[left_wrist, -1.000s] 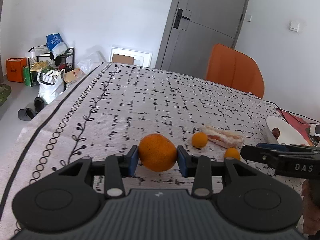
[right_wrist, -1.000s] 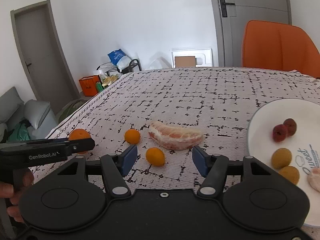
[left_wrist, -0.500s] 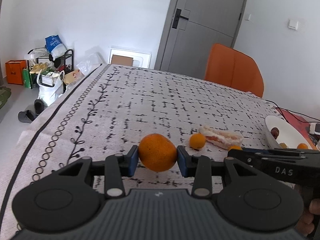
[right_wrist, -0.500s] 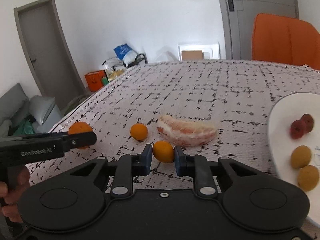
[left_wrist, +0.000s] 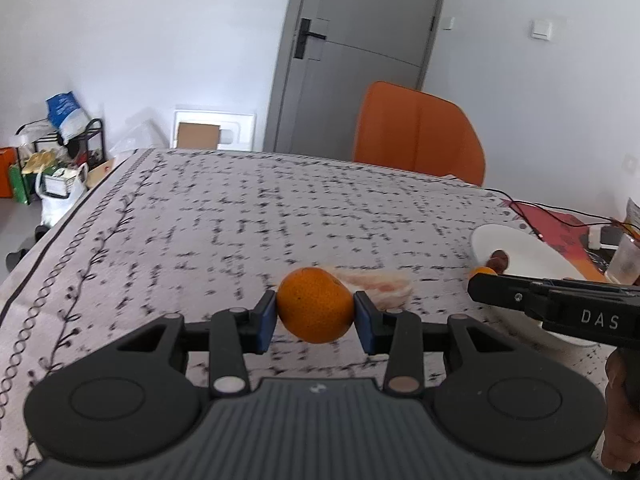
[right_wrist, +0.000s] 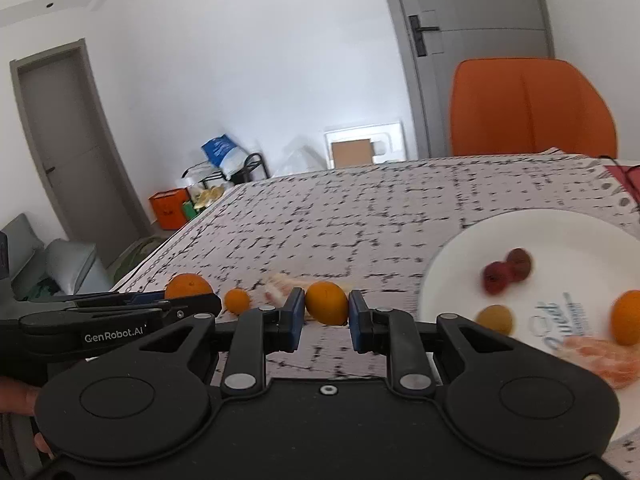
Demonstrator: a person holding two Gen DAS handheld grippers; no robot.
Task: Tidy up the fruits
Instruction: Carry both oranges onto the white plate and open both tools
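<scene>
Two hand-held tongs each carried a piece of citrus above a worktop covered in a black-flecked patterned cloth. The left tongs were clamped on a large orange, its blue pads pressed against both sides of the fruit, which hung clear of the cloth. Just behind it lay a peeled pomelo segment, partly hidden by the orange. The right tongs pinched a small kumquat between their blue pads, held just left of a white plate on the right side of the worktop. On that plate sat two dark red fruits touching one another, a yellowish fruit, another small orange fruit and some peeled citrus pieces near the front rim. A second kumquat rested on the cloth between the two tongs, beside the pomelo segment as seen from the right wrist. An orange chair stood at the far edge of the worktop before a grey door; bags and a rack crowded the floor by the far wall.
</scene>
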